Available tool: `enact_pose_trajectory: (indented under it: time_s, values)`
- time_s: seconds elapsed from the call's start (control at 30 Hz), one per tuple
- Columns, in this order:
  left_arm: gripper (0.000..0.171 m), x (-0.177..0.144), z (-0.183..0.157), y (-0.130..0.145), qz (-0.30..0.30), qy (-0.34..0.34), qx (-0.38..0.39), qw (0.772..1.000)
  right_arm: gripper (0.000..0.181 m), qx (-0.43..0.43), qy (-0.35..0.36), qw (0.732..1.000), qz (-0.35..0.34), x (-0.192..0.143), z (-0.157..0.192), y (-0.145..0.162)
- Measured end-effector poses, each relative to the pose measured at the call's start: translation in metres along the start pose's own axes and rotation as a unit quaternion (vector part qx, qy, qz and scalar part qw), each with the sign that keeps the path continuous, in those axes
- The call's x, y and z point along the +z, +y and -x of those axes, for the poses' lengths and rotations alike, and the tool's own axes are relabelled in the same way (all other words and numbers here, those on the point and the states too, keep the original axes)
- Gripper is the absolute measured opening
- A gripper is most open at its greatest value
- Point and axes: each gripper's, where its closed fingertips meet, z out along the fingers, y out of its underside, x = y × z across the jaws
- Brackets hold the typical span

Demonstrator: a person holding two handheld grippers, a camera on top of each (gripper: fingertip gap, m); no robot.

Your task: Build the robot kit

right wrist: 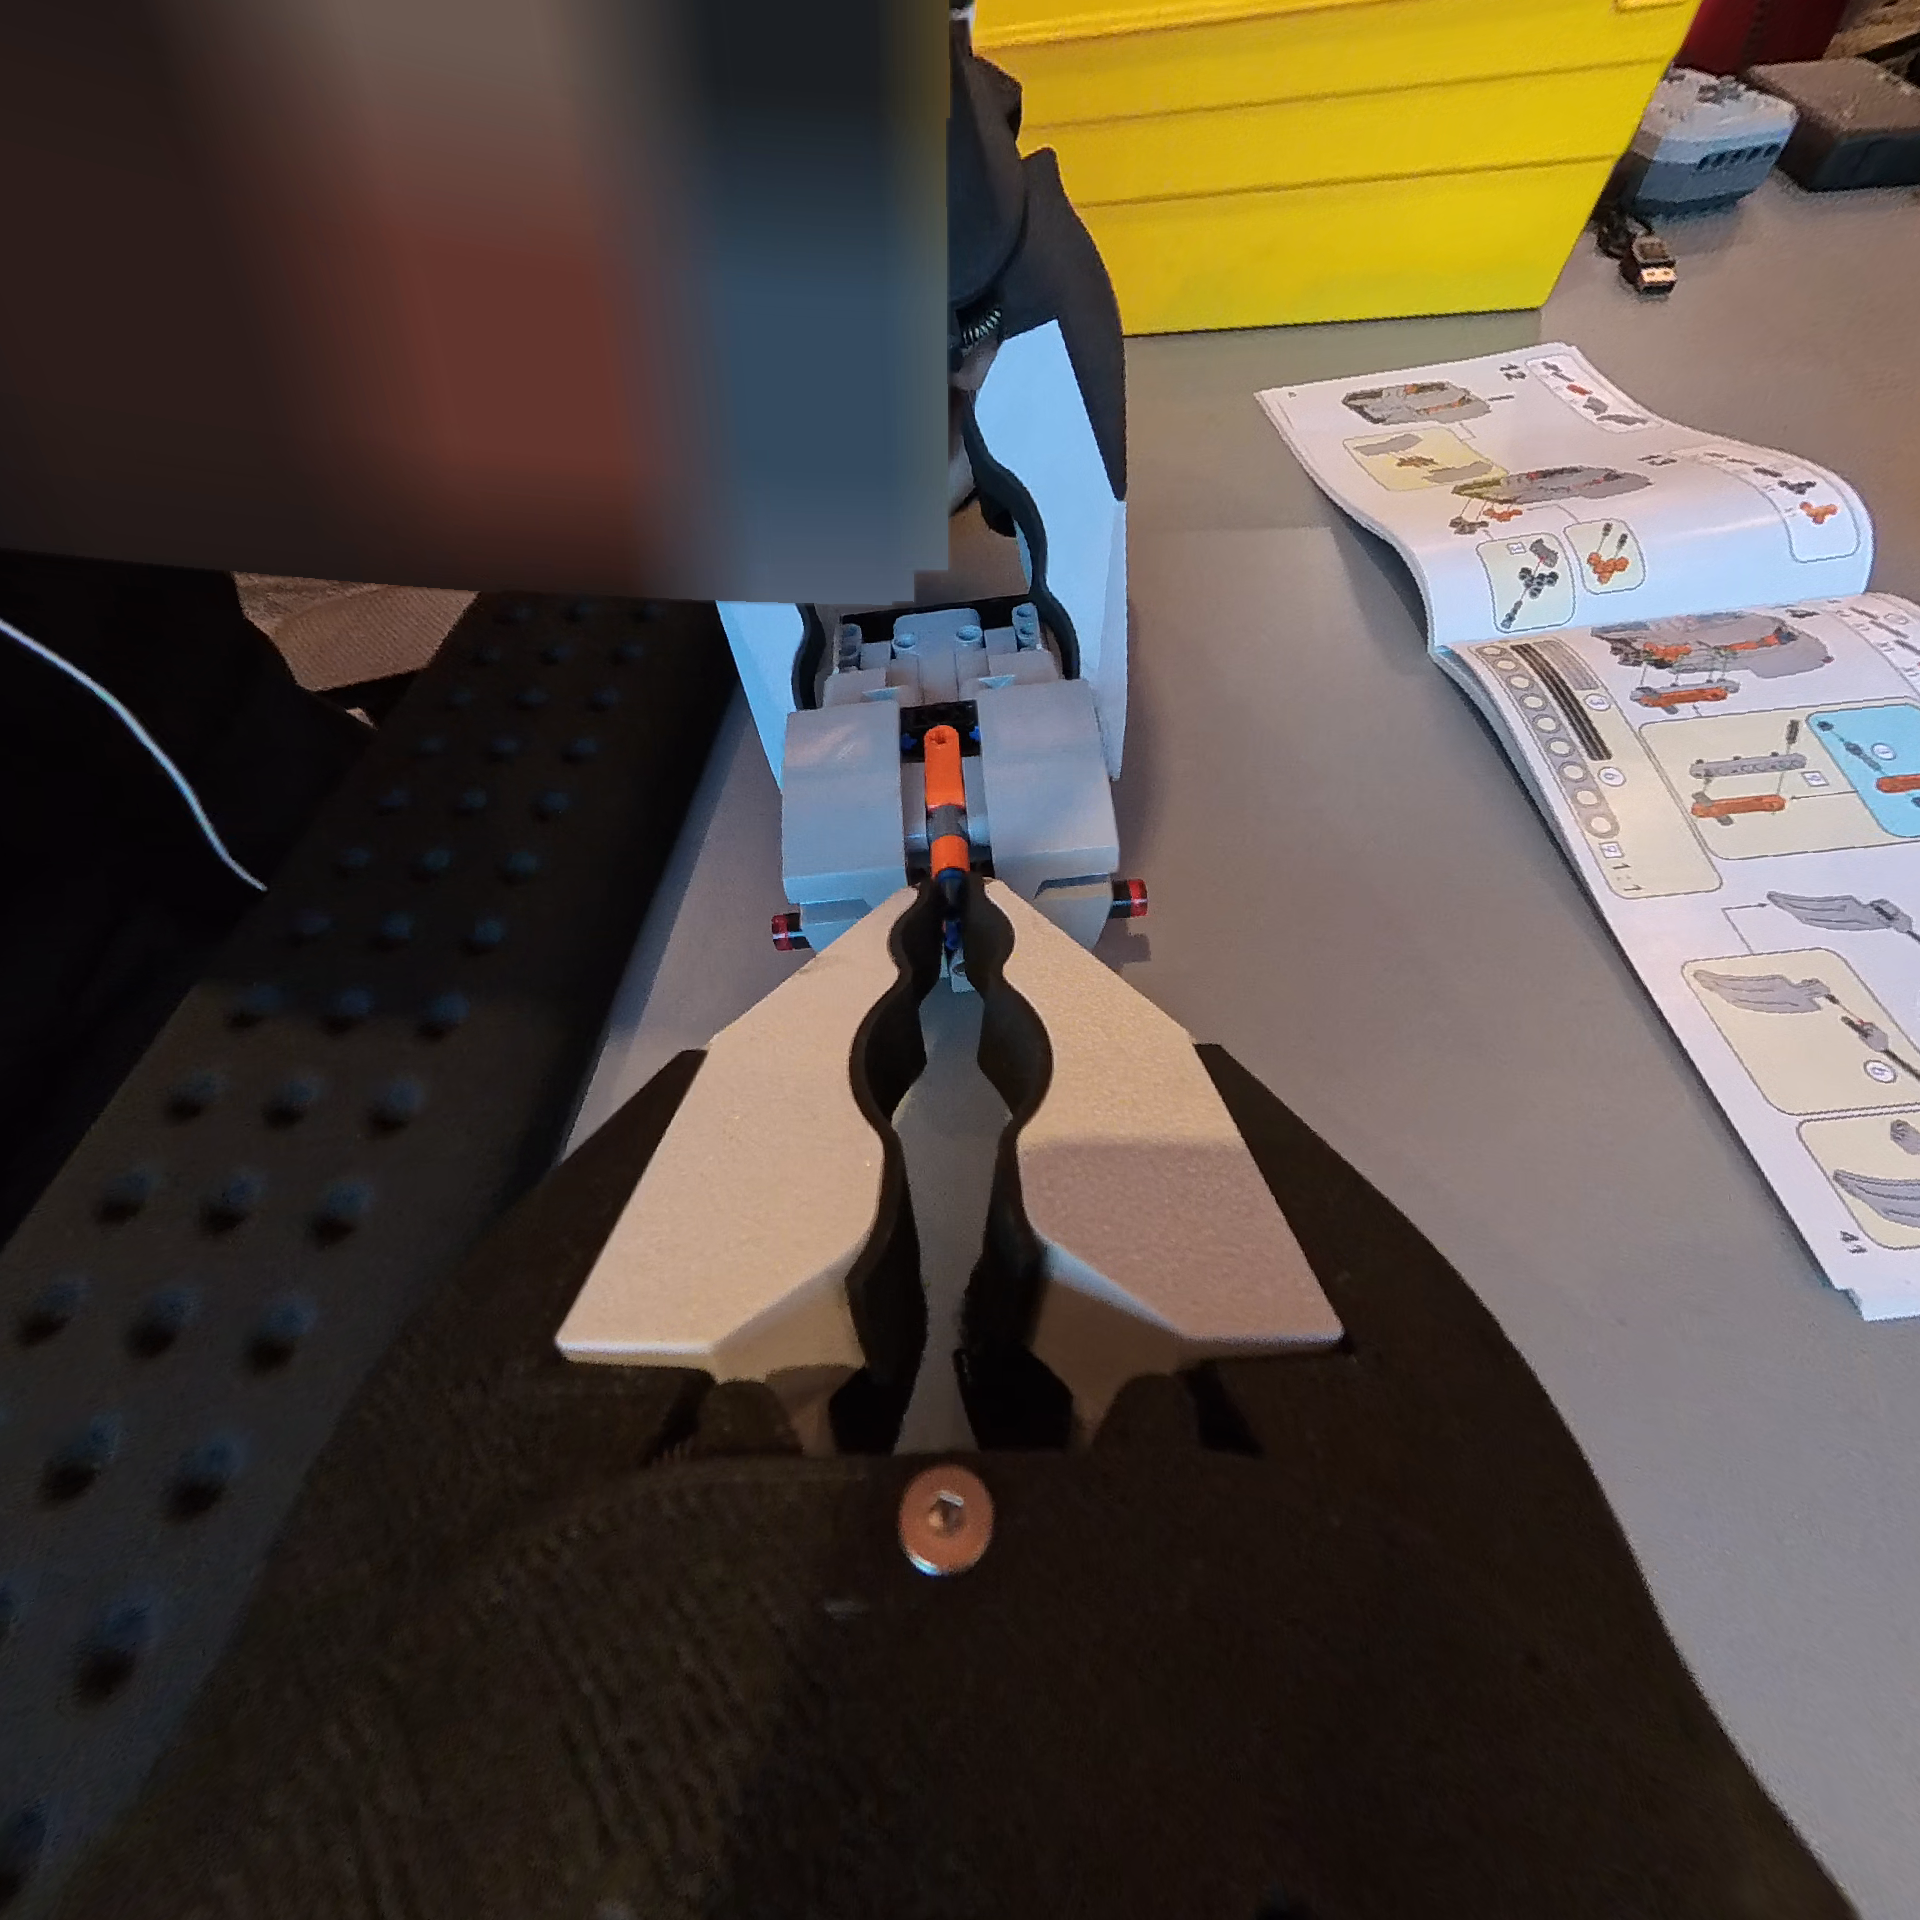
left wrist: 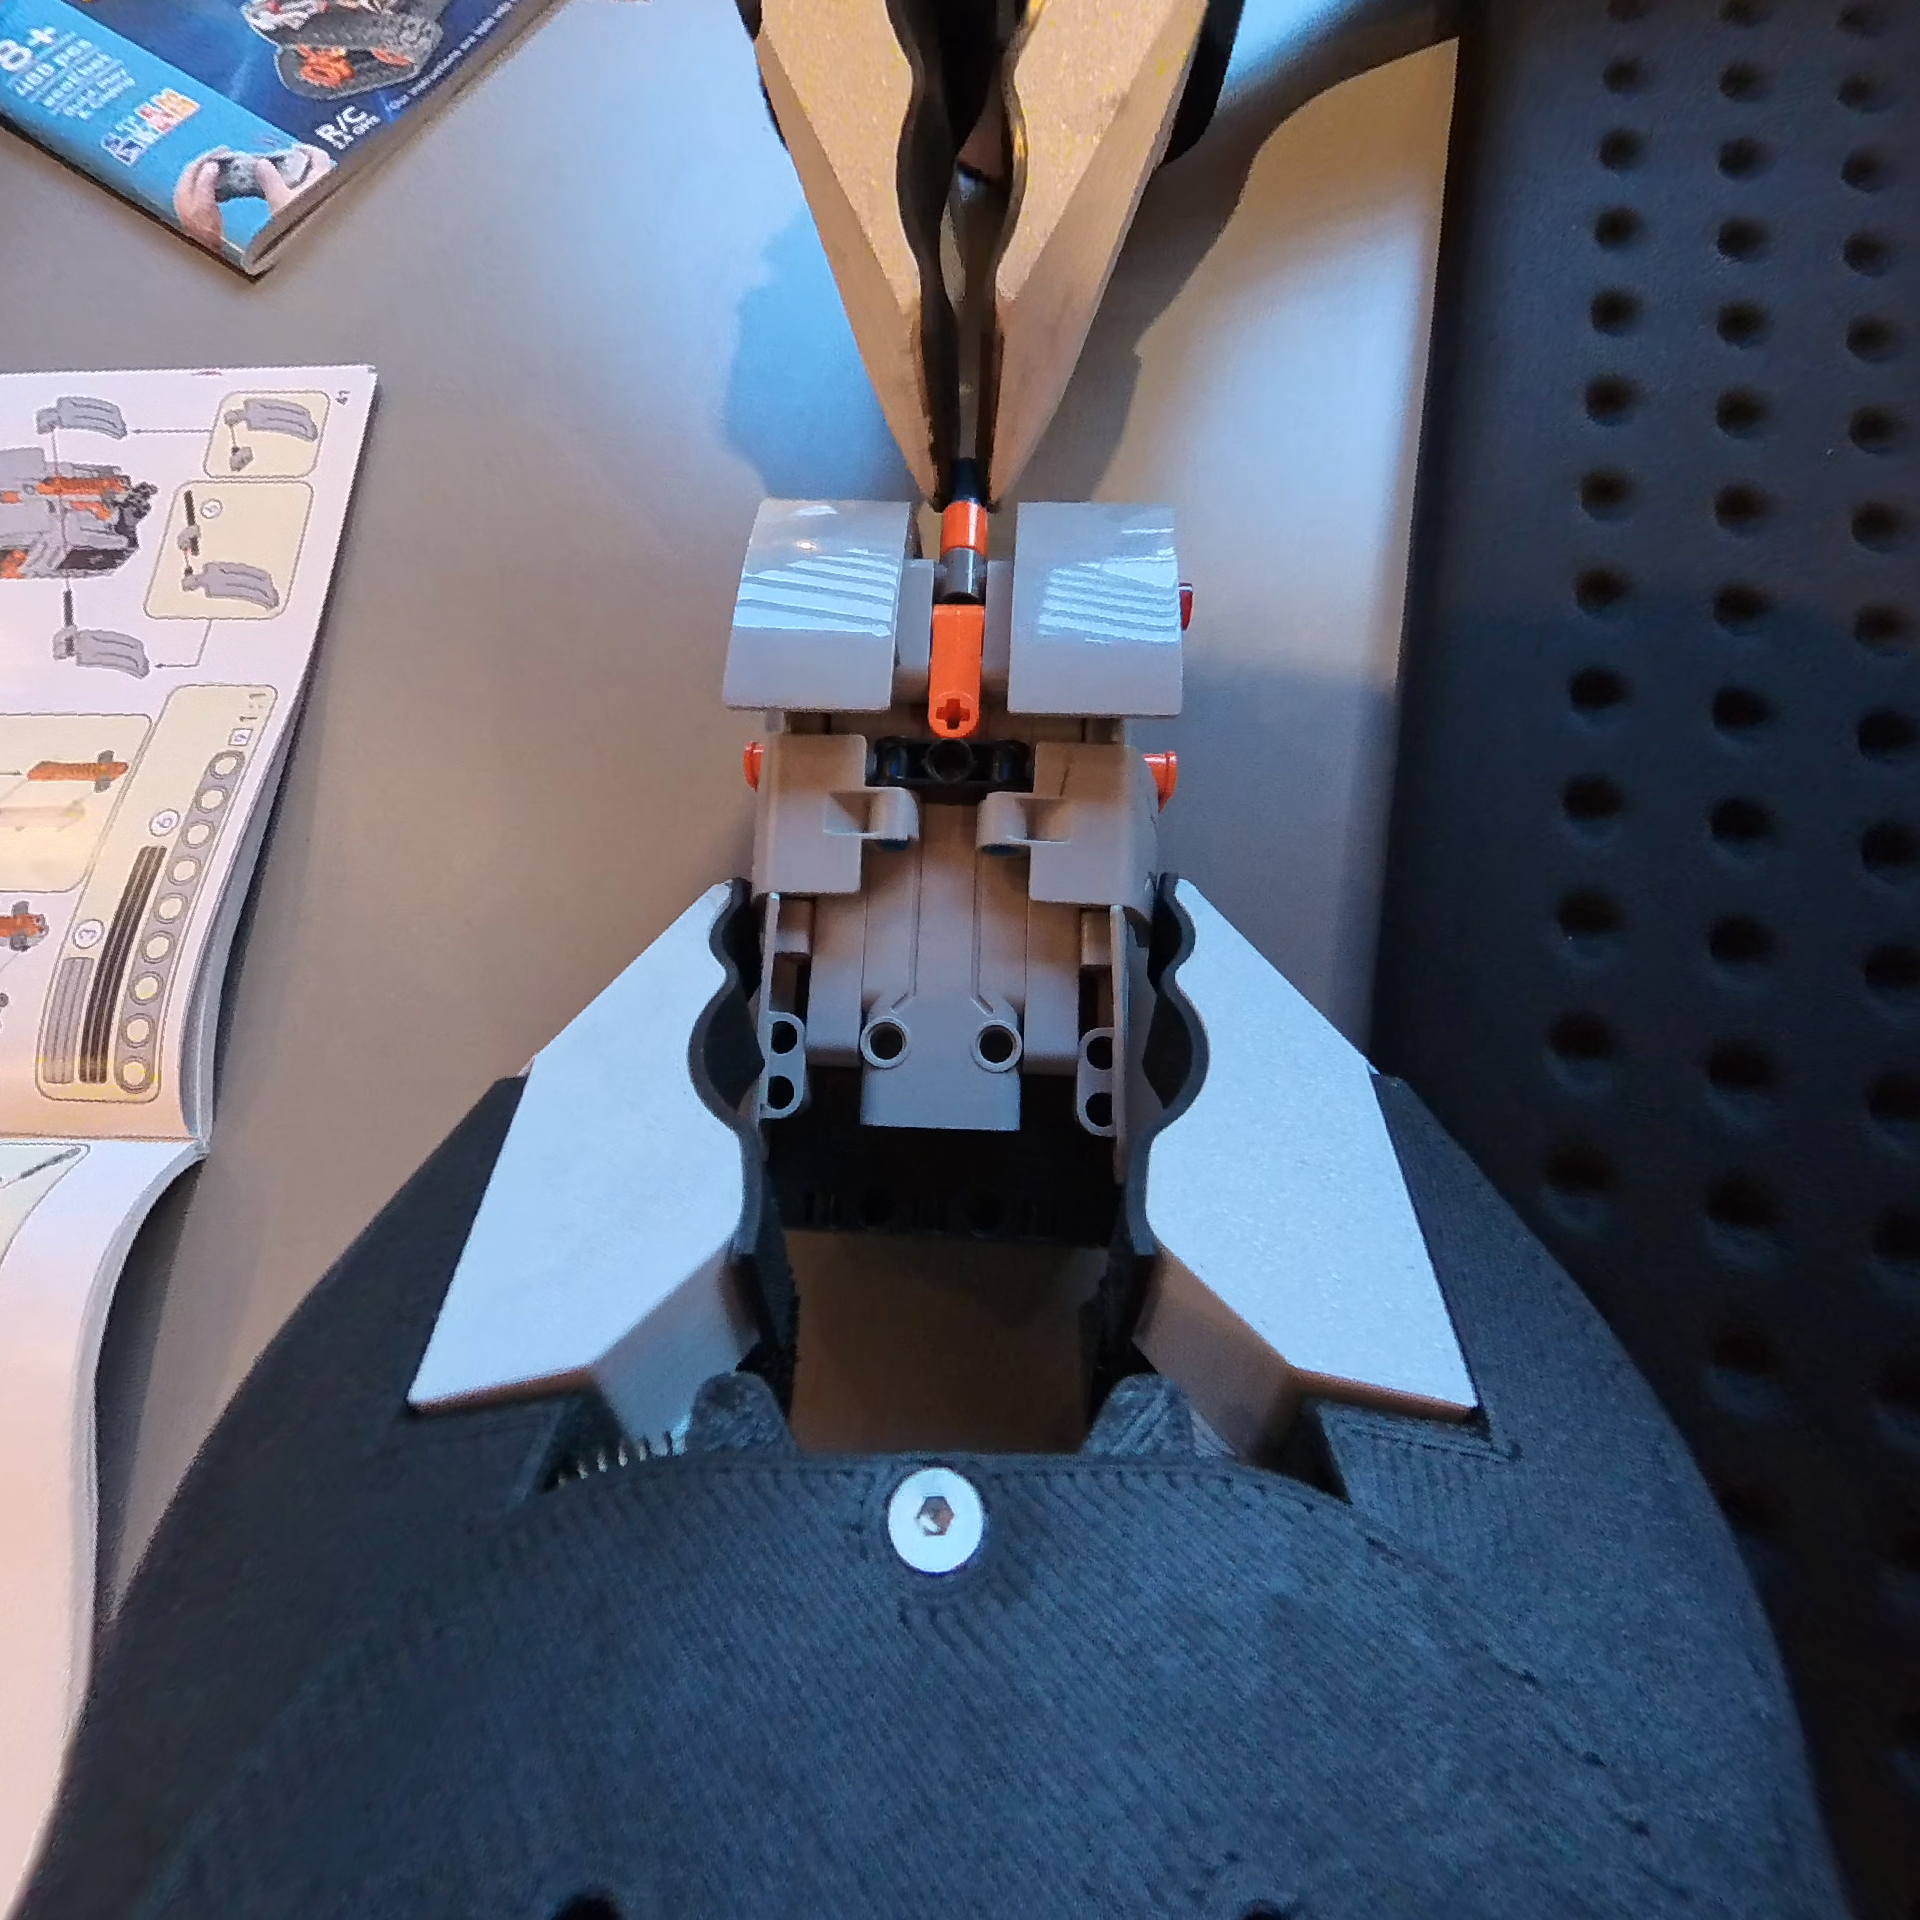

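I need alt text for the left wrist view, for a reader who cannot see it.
The left gripper clamps a grey brick model by its sides, over a grey table. Opposite, the right gripper pinches a black pin at the model's far end; an open instruction booklet lies left.

Model [left wrist: 951, 831] btwn both claws, booklet [left wrist: 125, 748] left, bin [right wrist: 1320, 156] behind

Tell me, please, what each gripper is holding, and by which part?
The left gripper clamps the grey brick model by its near end's sides; the right gripper pinches the black axle tip at its far end.
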Motion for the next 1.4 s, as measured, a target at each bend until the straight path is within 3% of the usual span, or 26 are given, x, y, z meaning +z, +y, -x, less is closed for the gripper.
enact_pose_trajectory:
  time_s: [0.3, 0.33, 0.4, 0.5, 0.53, 1.0, 1.27, 1.4]
  values:
    - [0.074, 0.0, -0.001, 0.001, 0.003, 0.002, 0.005, 1.0, 0.002, -0.034, -0.002, 0.999, 0.008, 0.001, 0.0, 0.0]
    - [0.074, 0.0, -0.001, 0.001, 0.003, 0.002, 0.007, 1.0, 0.005, -0.036, -0.006, 0.999, 0.011, 0.001, -0.001, 0.002]
    - [0.074, -0.001, -0.001, 0.001, -0.004, 0.002, 0.009, 1.0, 0.028, -0.034, 0.003, 0.998, 0.043, -0.002, -0.007, 0.014]
    - [0.074, -0.001, -0.001, 0.0, -0.015, 0.002, 0.008, 1.0, 0.001, -0.032, -0.017, 0.999, 0.033, -0.005, -0.002, 0.013]
    - [0.074, -0.001, -0.001, 0.0, -0.016, 0.002, 0.008, 1.0, 0.0, -0.033, -0.02, 0.999, 0.029, -0.004, 0.0, 0.012]
    - [0.074, -0.001, -0.001, -0.001, -0.02, -0.002, 0.003, 1.0, 0.015, -0.018, 0.008, 1.0, 0.017, -0.005, -0.008, 0.008]
    - [0.074, -0.001, -0.001, -0.001, -0.023, -0.001, 0.002, 1.0, 0.001, -0.019, -0.011, 1.0, 0.022, -0.003, -0.002, 0.009]
    - [0.074, -0.001, -0.001, -0.001, -0.025, -0.001, 0.002, 1.0, 0.004, -0.014, -0.008, 1.0, 0.022, -0.003, -0.003, 0.009]
